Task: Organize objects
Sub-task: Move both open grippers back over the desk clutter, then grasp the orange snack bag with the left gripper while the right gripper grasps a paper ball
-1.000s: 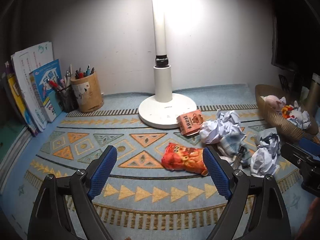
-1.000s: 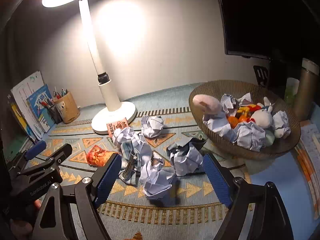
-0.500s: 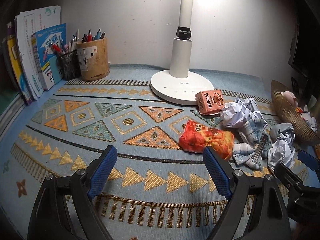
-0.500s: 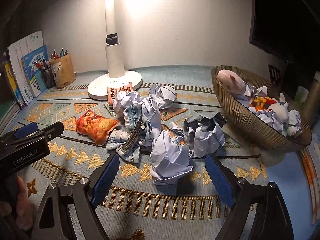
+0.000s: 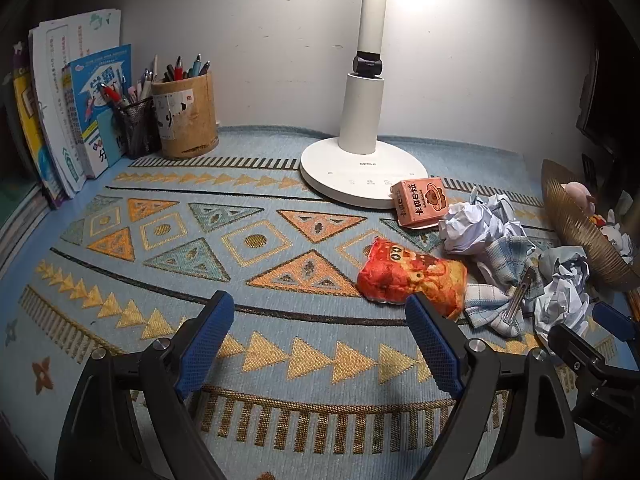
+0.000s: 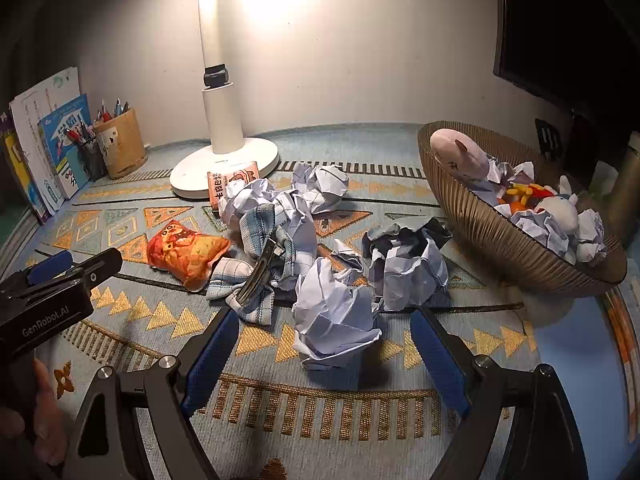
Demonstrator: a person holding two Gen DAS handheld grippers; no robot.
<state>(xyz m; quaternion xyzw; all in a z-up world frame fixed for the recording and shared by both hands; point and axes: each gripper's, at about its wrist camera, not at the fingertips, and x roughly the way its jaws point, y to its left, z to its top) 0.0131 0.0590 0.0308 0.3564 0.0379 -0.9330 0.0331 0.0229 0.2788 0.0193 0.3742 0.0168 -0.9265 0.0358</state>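
A patterned mat (image 5: 168, 216) covers my table under the lamp (image 6: 224, 160). Crumpled paper (image 6: 336, 316) lies at lower centre, the basket (image 6: 492, 232) at right. My left gripper (image 5: 316, 340) and right gripper (image 6: 324, 344) tilt downward, jaws wide, empty.

Black gripper (image 6: 322, 346), blue-padded jaws

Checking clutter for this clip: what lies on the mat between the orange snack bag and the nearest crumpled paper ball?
In the right wrist view, a plaid cloth with a metal clip on it lies between the orange snack bag and the nearest crumpled paper ball.
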